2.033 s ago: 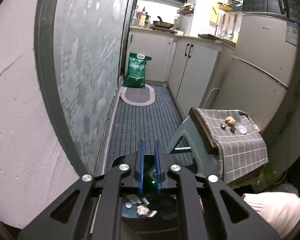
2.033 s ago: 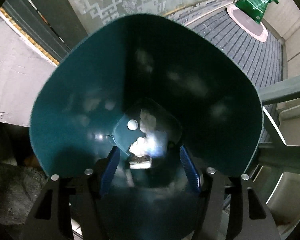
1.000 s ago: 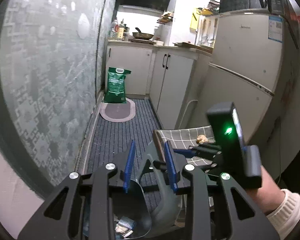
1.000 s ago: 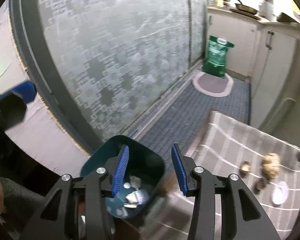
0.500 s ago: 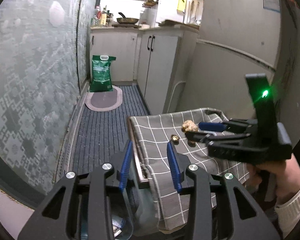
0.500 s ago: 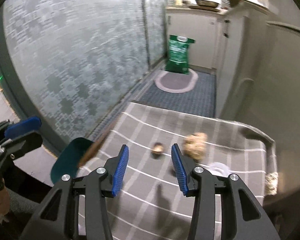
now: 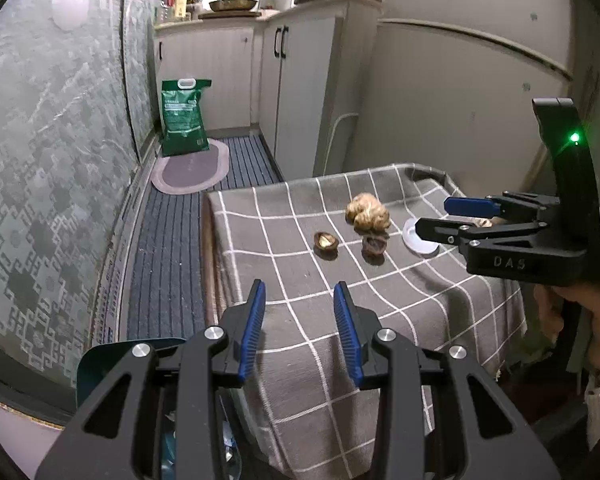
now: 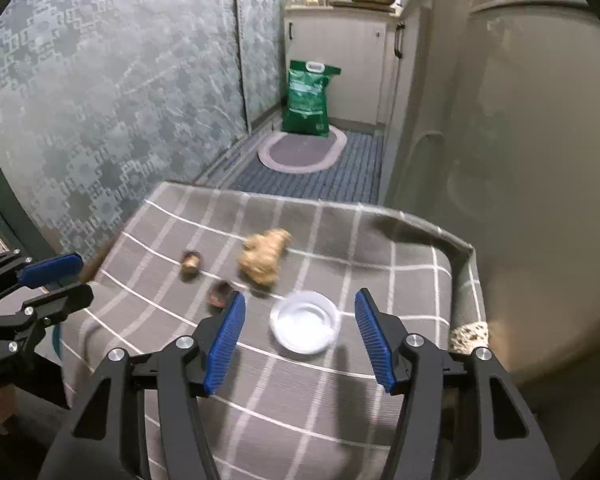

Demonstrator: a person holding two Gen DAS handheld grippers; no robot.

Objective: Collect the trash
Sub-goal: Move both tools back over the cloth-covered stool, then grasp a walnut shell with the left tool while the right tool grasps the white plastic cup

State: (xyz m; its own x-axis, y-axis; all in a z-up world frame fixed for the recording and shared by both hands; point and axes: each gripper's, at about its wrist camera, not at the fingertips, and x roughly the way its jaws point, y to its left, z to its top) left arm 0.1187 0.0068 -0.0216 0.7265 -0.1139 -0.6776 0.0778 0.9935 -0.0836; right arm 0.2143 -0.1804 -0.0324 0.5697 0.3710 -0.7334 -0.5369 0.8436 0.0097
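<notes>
A stool draped in a grey checked cloth (image 7: 380,320) carries the trash: a crumpled brown paper ball (image 7: 368,214), a light nut shell (image 7: 326,241), a dark shell (image 7: 374,246) and a white plastic lid (image 7: 418,238). My left gripper (image 7: 299,292) hovers open over the cloth's near edge, short of the shells, with nothing between its fingers. My right gripper (image 8: 300,296) hangs above the white lid (image 8: 304,326). Its jaws are opening and straddle the lid without touching it. The paper ball (image 8: 262,258) and dark shell (image 8: 219,293) lie just beyond. A teal bin (image 7: 112,360) stands below, left of the stool.
A patterned glass door (image 7: 40,160) runs along the left. Beyond the stool lie a striped floor mat (image 7: 168,240), an oval rug (image 7: 190,170) and a green bag (image 7: 182,116). Cabinets (image 7: 300,80) and a fridge (image 7: 460,100) close the right side.
Both grippers have swung away from the teal bin and come in over the checked cloth. The right gripper's jaws have spread wider and now frame the white lid.
</notes>
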